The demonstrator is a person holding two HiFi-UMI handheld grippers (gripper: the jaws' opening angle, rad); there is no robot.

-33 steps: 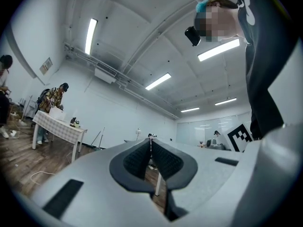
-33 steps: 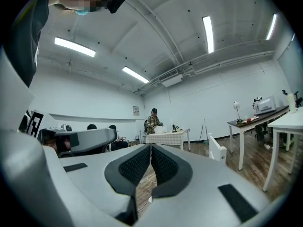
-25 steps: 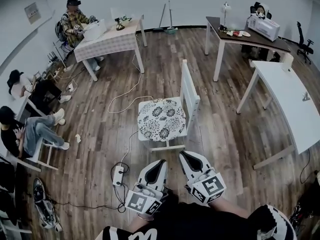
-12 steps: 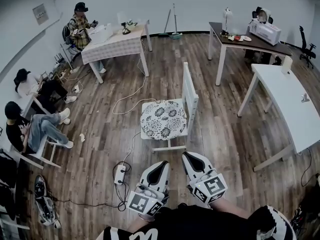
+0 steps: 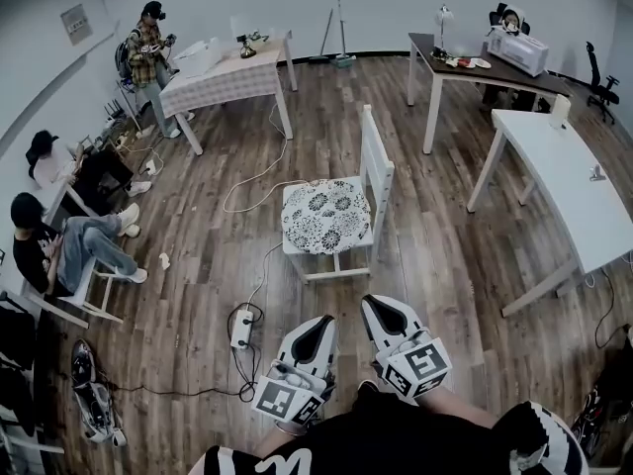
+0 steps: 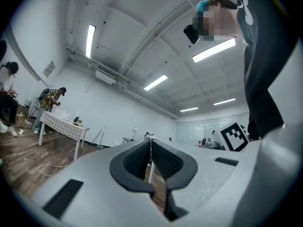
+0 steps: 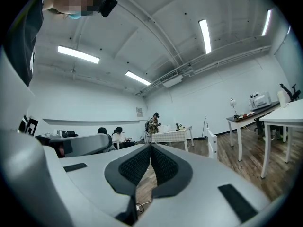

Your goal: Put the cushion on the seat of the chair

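The patterned cushion [image 5: 324, 216] lies flat on the seat of the white chair [image 5: 377, 171], just as it did a second ago. Chair and cushion now sit higher in the head view and look smaller. More wooden floor [image 5: 435, 265] shows between them and the grippers. The left gripper [image 5: 322, 321] and right gripper [image 5: 374, 303] stay low, side by side, each with its fingers pressed together and holding nothing.

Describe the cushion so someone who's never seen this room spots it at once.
In the middle of the wooden floor stands a lone white chair. The cushion lies on its seat, the only thing with a dark flower pattern on white.
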